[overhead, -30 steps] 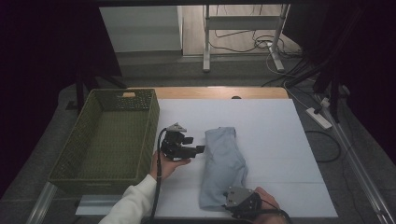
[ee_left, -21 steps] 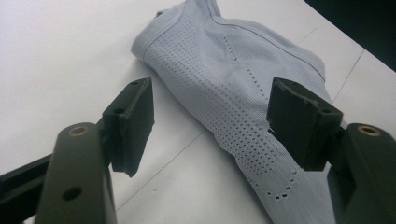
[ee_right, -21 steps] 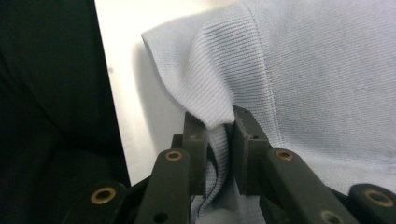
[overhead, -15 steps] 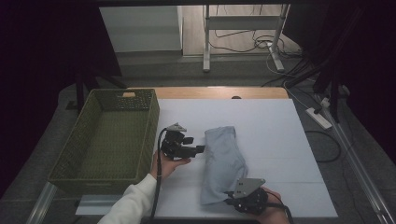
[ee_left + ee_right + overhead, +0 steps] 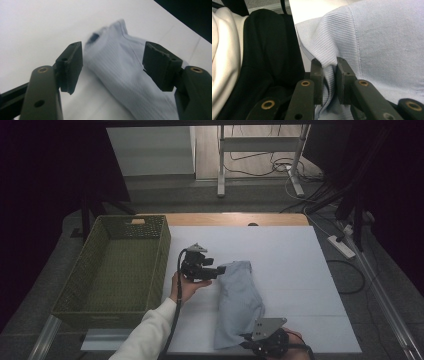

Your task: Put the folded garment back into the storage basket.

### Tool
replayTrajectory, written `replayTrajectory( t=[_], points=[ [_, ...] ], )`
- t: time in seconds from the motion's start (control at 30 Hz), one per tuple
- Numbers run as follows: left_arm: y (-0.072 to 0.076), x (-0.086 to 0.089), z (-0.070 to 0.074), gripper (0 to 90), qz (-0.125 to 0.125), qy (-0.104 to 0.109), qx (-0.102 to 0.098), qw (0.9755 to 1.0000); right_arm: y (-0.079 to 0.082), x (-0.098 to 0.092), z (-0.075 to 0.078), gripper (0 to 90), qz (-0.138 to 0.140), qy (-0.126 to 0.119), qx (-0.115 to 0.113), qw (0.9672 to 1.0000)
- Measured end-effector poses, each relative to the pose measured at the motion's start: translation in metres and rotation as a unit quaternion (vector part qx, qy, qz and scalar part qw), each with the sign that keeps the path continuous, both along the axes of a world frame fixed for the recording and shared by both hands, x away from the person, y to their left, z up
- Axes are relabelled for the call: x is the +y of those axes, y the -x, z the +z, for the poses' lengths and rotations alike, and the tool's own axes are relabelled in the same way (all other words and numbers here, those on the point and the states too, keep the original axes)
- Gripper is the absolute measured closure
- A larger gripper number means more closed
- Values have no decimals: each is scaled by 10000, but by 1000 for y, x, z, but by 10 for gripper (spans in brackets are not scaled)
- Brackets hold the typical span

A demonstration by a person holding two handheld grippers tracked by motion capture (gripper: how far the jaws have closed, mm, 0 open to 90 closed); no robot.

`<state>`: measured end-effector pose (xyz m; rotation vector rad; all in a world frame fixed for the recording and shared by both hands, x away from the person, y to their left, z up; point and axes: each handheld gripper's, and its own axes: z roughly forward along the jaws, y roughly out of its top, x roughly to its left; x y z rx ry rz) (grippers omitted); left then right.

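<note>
Item: light blue ribbed garment [image 5: 239,302], folded into a long narrow bundle, lying flat on the white counter [image 5: 295,270]. It runs from the left tool [image 5: 216,270] at its far end to the right tool [image 5: 248,343] at its near end, by the counter's near edge.

Right tool: jaws have just been closing and now stand nearly together, pinching a fold of the garment's near edge. In the right gripper view [image 5: 329,72] the ribbed cloth is bunched up between the two black pads [image 5: 317,75] and spreads out above and to the right of them. To the left of the jaws in that view lie the counter's edge, dark fabric and a strip of pale cloth. A grey three-cornered plate tops this tool in the high view.

Left tool: jaws stand wide apart and grip nothing. In the left gripper view [image 5: 112,61] the garment's far end lies ahead of and between the two pads [image 5: 71,62], neither pad pressing on it; bare counter is to the left of the jaws. The hand [image 5: 187,287] holding it comes in on a white sleeve [image 5: 147,332], with the black cable trailing back along the arm.

Green woven basket [image 5: 117,265]: on the outer side of the left tool, beside the counter.
</note>
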<state>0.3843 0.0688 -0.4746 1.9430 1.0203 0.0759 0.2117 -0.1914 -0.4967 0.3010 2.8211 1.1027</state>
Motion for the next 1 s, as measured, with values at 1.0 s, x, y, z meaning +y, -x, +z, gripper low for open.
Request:
replayTrajectory(
  t=[1.0],
  points=[
    [-75, -61, -42, 341, -605, -564, 677, 9943, 1, 1, -5, 777, 81, 96, 110, 9999]
  ],
)
